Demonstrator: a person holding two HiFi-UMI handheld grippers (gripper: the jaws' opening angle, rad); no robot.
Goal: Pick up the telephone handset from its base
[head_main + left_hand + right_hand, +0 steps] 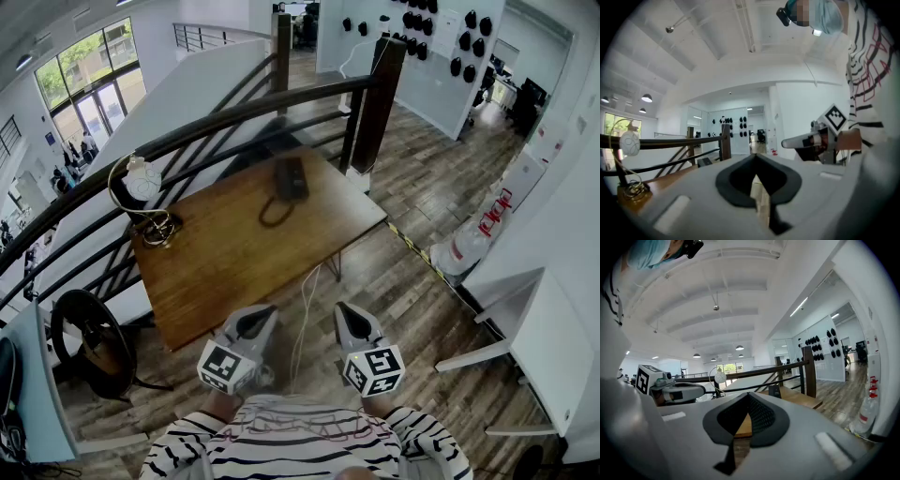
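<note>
A black telephone with its handset resting on the base sits at the far side of a wooden table; its coiled cord loops toward me. It shows small in the left gripper view and the right gripper view. My left gripper and right gripper hover side by side near my body, short of the table's near edge. Both are shut with nothing between the jaws, well apart from the phone.
A brass desk lamp with a white globe stands at the table's left corner. A dark railing runs behind the table. A white cable hangs off the near edge. White furniture stands at the right, fire extinguishers beyond.
</note>
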